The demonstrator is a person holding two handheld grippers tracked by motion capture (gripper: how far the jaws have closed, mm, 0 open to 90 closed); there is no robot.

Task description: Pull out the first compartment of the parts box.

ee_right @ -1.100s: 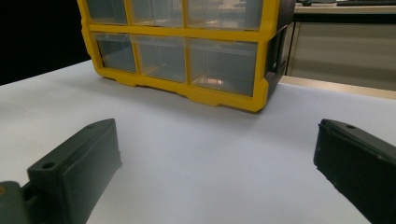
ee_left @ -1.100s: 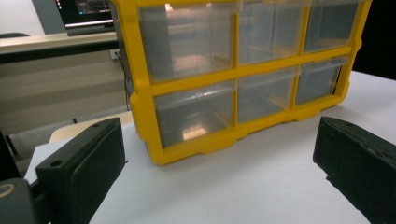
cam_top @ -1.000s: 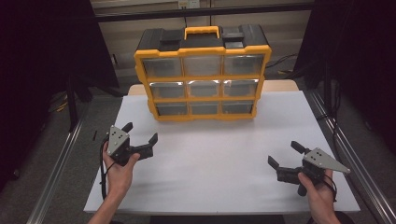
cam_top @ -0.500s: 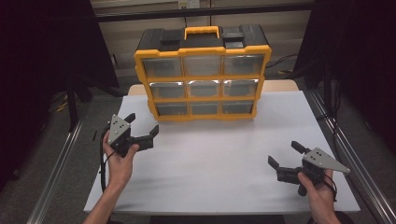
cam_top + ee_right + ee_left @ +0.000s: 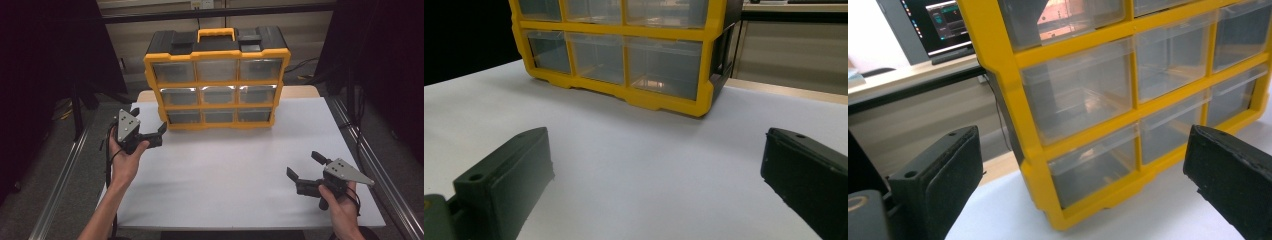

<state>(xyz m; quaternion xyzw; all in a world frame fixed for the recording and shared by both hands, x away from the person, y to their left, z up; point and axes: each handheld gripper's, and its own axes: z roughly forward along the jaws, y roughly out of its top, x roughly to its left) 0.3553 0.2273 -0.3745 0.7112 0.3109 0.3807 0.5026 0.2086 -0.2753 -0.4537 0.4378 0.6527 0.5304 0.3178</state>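
Yellow drawer cabinet (image 5: 217, 80) sits just beside (perhaps touching) the left hand-held gripper (image 5: 148, 127), jaws spread.

Drawer cabinet (image 5: 1128, 115) was cut off at top and right edges of left gripper view; top row barely in. In right gripper view its upper rows (image 5: 624, 10) ran off the top. Drawer contents couldn't be made out through the clear fronts (image 5: 217, 95), too small from high view. Monitor (image 5: 945, 25) text was blurred, unreadable. Both forearms were cut by the bottom edge in high view, right hand (image 5: 340, 207) partly.
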